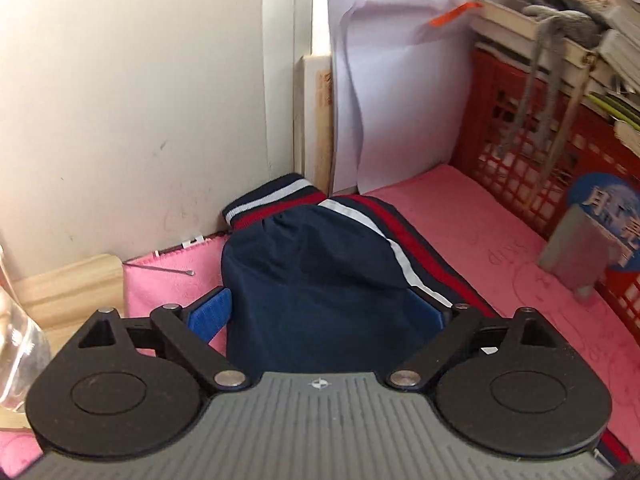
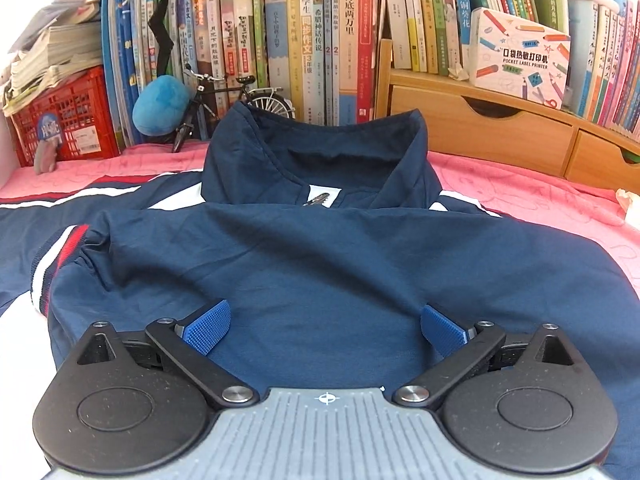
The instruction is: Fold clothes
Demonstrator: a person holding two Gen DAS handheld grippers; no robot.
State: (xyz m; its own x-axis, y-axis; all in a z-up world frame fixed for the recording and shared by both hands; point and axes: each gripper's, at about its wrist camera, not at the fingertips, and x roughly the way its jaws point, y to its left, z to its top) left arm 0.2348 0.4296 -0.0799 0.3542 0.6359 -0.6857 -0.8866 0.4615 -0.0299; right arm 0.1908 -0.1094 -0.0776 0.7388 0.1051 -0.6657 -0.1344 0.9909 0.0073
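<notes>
A navy jacket [image 2: 320, 256] with red and white stripes lies spread on a pink cloth [image 2: 520, 192]. Its collar [image 2: 316, 148] stands up at the far side, and one sleeve is folded across the body, its striped cuff [image 2: 56, 260] at the left. My right gripper [image 2: 324, 328] hovers open over the folded sleeve, blue pads [image 2: 206, 326] wide apart. In the left wrist view the other sleeve [image 1: 320, 280] stretches away to its striped cuff [image 1: 268, 200] by the wall. My left gripper [image 1: 324, 312] is open, and the sleeve lies between its fingers.
A red crate [image 1: 540, 152] stacked with papers stands right of the sleeve; white paper [image 1: 400, 80] and a wall [image 1: 120, 100] close the corner. A glass bottle [image 1: 16, 340] is at the left. Behind the jacket are books, a model bicycle [image 2: 224, 100], a blue plush [image 2: 160, 104] and wooden drawers [image 2: 480, 136].
</notes>
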